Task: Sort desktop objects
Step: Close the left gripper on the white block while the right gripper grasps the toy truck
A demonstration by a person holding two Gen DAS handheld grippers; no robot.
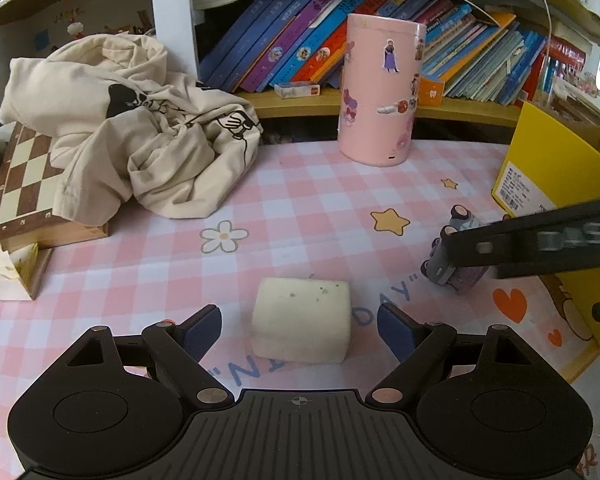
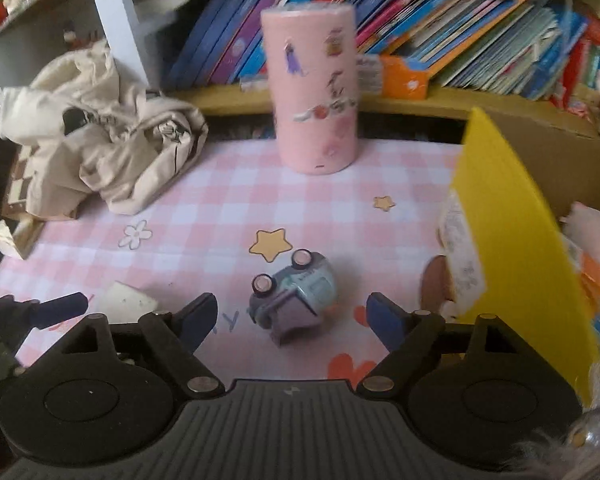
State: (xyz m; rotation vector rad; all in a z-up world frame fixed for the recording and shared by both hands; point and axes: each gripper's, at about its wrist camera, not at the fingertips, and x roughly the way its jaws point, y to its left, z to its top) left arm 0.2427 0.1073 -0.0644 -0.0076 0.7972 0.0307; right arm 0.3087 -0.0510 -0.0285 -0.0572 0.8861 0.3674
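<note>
We are holding the left hand-held gripper (image 1: 300,330) wide apart, its blue pads flanking the cream block (image 1: 302,322) without touching it; the block is sitting on the pink checked tabletop (image 1: 300,200) near us, between the fingers. We are judging it to be a sponge or foam piece: light, soft, likely to squash under pressure, so we are planning to take it across its two flat side faces, low and centred, closing gently. We are keeping the right hand-held gripper (image 2: 290,320) equally wide, framing the small toy car (image 2: 296,294), which is lying tipped on its side with wheels facing up and left. The car is looking hard, light and a little slippery, with rounded edges; we are favouring a hold across its body, clear of the wheels, which could roll out of the pads. In the left view the right gripper's finger is crossing in front of the car. Farther out, the pink sticker-covered cylinder (image 1: 380,92) is standing upright at the far side, a crumpled beige cloth (image 1: 140,128) is lying far left over a chessboard (image 1: 24,176), and the yellow box (image 2: 512,248) is standing open at the right, a probable drop spot.
</note>
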